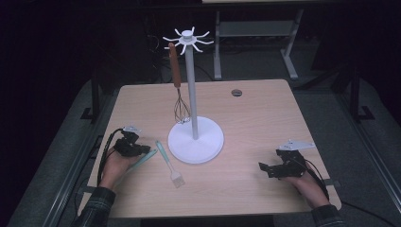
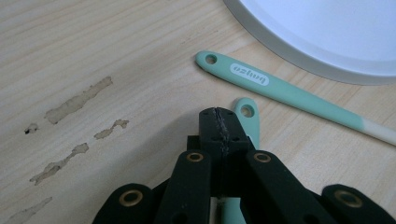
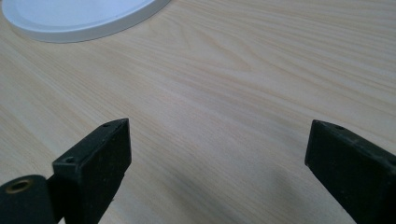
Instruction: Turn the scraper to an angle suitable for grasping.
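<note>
My left gripper (image 1: 147, 150) (image 2: 219, 114) rests low on the wooden table (image 1: 255, 118), left of the white stand's round base (image 1: 208, 146) (image 2: 327, 42); its jaws are pressed together. A mint-green utensil handle (image 1: 142, 160) (image 2: 247, 111) with a hanging hole lies under and just past the tips; I cannot tell if it is pinched. A mint-green pastry brush (image 1: 168, 163) (image 2: 280, 88) lies beside it. A whisk (image 1: 178, 90) with a brown handle hangs from the stand's top hooks (image 1: 188, 40). My right gripper (image 1: 265, 169) (image 3: 217, 149) is open over bare wood.
The stand's pole (image 1: 192, 90) rises from the table's middle. A small round grommet (image 1: 236, 92) sits near the far edge. Scuffed patches (image 2: 77, 100) mark the wood by the left gripper. The stand's base (image 3: 79, 18) lies ahead of the right gripper.
</note>
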### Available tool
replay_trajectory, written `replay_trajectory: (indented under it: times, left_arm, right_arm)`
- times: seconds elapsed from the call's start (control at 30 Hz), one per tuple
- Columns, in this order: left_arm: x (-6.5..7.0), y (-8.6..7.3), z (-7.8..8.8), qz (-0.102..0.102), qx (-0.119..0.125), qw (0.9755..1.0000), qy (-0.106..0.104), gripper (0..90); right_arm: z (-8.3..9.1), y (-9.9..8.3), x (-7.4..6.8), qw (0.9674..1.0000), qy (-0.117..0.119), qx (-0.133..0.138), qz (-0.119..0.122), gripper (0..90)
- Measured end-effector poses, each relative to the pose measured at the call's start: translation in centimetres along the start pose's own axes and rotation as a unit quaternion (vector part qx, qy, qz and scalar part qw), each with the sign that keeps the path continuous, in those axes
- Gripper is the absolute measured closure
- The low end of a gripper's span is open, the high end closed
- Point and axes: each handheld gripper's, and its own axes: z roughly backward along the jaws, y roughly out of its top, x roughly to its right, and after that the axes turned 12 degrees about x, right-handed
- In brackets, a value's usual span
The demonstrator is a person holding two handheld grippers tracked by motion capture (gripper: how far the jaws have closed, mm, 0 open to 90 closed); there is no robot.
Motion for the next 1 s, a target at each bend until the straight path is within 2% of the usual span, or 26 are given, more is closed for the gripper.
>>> replay_trajectory:
  times: [0.07,0.17,0.27,0.3,0.37,0.43,0.47,0.5,0.53,0.6,0.63,0.7,0.73,0.77,0.8,0.9,1.0]
  left_arm:
    - [0.0,0.1,0.2,0.005,0.002,1.0,-0.001,90.0]
    - [0.2,0.1,1.5,-0.009,0.014,0.9998,-0.012,90.0]
    - [0.3,-0.2,2.3,-0.003,0.015,0.9998,-0.011,83.2]
    - [0.2,-0.4,2.8,-0.009,0.015,0.9998,-0.012,83.2]
    - [0.3,-1.4,4.1,-0.005,0.025,0.9995,-0.017,78.8]
    - [0.3,-1.8,4.6,-0.006,0.029,0.9994,-0.017,77.8]
    - [0.5,-2.3,5.0,0.0,0.037,0.9992,-0.018,77.7]
    - [0.6,-3.1,5.8,-0.006,0.04,0.999,-0.02,77.2]
    - [0.6,-3.1,5.8,-0.006,0.04,0.999,-0.02,76.6]
    - [0.9,-4.1,6.3,-0.004,0.045,0.9988,-0.017,76.2]
    - [1.1,-4.9,6.5,-0.012,0.047,0.9987,-0.012,76.1]
    - [1.1,-5.6,6.6,-0.008,0.046,0.9988,-0.011,76.2]
    - [1.1,-5.6,6.6,-0.008,0.046,0.9988,-0.011,76.0]
    - [1.1,-5.9,6.6,-0.019,0.04,0.999,-0.002,75.7]
    - [1.1,-6.1,6.6,-0.011,0.048,0.9988,-0.001,75.6]
    - [1.0,-6.2,6.5,-0.005,0.049,0.9988,0.005,75.4]
    - [1.0,-6.3,6.4,-0.009,0.043,0.999,0.008,75.4]
  right_arm:
    - [0.0,0.0,0.0,1.0,0.0,0.0,0.0,6.5]
    - [0.0,0.0,0.0,1.0,0.001,0.0,0.001,6.5]
    - [0.0,0.0,0.0,1.0,0.001,-0.001,0.0,6.5]
    - [0.0,0.0,0.0,1.0,0.0,-0.001,0.0,6.5]
    - [0.1,0.0,-0.1,1.0,-0.001,-0.002,-0.005,6.5]
    - [0.0,0.0,-0.1,1.0,0.0,-0.002,-0.004,6.5]
    - [0.1,-0.1,-0.1,1.0,0.0,-0.002,-0.003,6.5]
    - [0.0,-0.1,-0.1,1.0,0.0,-0.002,-0.002,6.5]
    - [0.0,-0.1,-0.1,1.0,0.0,-0.002,-0.002,6.5]
    - [0.0,-0.1,-0.1,1.0,0.0,-0.003,-0.004,6.5]
    - [0.0,-0.1,-0.1,1.0,-0.001,-0.002,-0.004,6.6]
    - [0.0,0.0,0.0,1.0,-0.001,-0.001,0.0,6.5]
    - [0.0,0.0,0.0,1.0,-0.001,-0.001,0.0,6.5]
    - [0.0,0.0,-0.1,1.0,-0.001,-0.001,0.0,6.6]
    - [0.0,0.0,-0.1,1.0,-0.001,0.0,0.001,6.5]
    - [0.0,0.0,0.0,1.0,-0.002,-0.001,-0.001,6.6]
    - [0.0,0.0,0.0,1.0,-0.002,-0.001,-0.001,6.5]
